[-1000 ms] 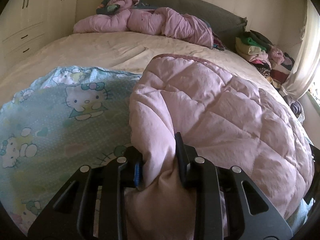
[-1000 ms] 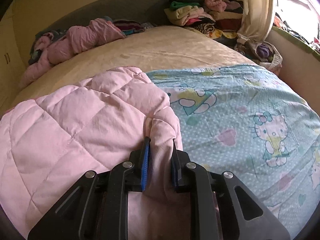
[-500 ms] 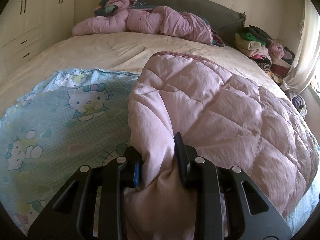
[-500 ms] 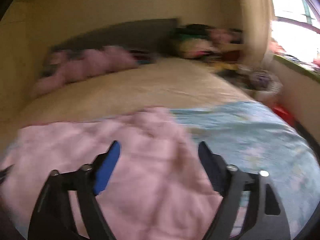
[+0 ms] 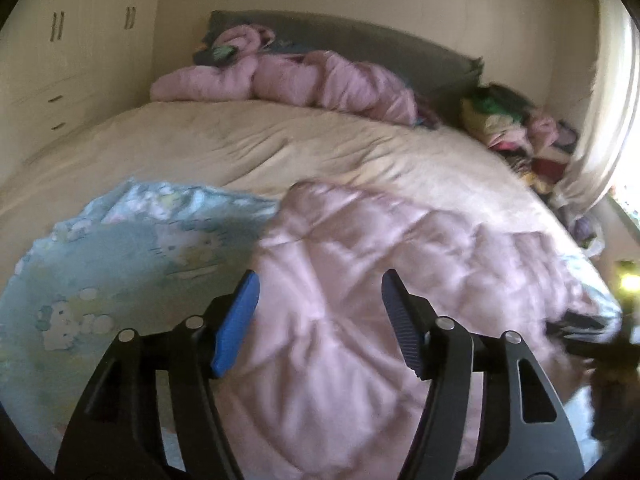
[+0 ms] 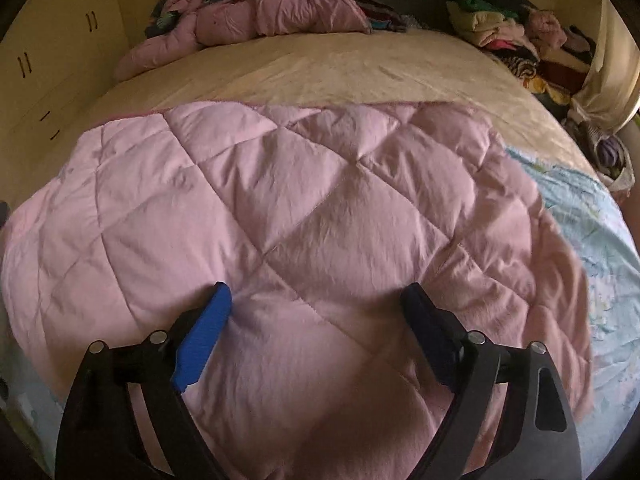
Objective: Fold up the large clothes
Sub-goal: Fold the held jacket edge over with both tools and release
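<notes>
A pink quilted blanket (image 6: 304, 216) lies folded over on the bed, pink side up, its light-blue cartoon-cat side (image 5: 120, 256) spread beneath it. In the left wrist view the pink quilt (image 5: 360, 280) sits below my left gripper (image 5: 318, 304), whose jaws are opening and stand apart above the cloth with nothing pinched. My right gripper (image 6: 318, 308) hovers over the middle of the quilt, its jaws still opening, wide apart and gripping nothing. The blue side (image 6: 592, 240) shows at the right edge in the right wrist view.
A crumpled pink quilt (image 5: 304, 80) lies against the grey headboard (image 5: 360, 44). A heap of clothes (image 6: 504, 32) sits at the far right corner by the curtain (image 5: 600, 112). The cream sheet (image 6: 340, 72) covers the far half of the bed. White cupboards (image 5: 60, 48) stand at the left.
Both grippers have let go of the pink quilt fold and opened. The left one rose and drew back; the right one swung left over the quilt, which now lies flat.
</notes>
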A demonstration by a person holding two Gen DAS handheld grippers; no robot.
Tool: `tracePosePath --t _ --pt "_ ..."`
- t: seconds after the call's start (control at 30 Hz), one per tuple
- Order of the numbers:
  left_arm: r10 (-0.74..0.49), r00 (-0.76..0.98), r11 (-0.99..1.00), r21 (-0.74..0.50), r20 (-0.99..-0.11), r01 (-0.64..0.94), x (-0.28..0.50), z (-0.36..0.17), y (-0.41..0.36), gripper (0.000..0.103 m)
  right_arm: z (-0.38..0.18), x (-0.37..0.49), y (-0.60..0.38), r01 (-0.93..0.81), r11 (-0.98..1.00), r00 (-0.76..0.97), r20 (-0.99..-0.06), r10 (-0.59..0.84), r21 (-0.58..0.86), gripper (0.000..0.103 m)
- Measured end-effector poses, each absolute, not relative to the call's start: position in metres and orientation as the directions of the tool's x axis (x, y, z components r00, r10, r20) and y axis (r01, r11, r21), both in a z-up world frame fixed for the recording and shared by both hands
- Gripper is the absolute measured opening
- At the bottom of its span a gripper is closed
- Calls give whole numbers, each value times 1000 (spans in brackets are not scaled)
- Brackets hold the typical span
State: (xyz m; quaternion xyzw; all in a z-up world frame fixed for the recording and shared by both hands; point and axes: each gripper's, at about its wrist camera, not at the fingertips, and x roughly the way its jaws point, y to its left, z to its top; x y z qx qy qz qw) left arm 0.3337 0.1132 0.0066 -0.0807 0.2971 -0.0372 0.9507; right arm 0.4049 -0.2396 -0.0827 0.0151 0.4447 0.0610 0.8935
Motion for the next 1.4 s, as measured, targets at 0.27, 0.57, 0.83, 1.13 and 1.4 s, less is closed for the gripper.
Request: tracePosePath --t 0.27,0.57,0.83,1.13,1.4 --pt "-235 732 971 -195 -640 141 336 -31 43 64 -92 404 -235 -78 993 612 -782 115 86 88" --pt "-176 699 984 -100 -693 148 347 -65 31 71 -97 403 -235 -83 994 613 -783 107 71 90" --pt "-174 700 984 -103 -692 143 346 -75 29 72 -99 406 -229 -82 995 612 -786 92 52 90" --pt "-184 703 983 -114 -687 146 343 -73 32 72 -101 404 -222 -55 998 615 -786 58 31 90" --pt "-190 700 981 -110 -689 158 330 -59 38 84 -95 396 -221 -15 999 629 -776 33 31 90"
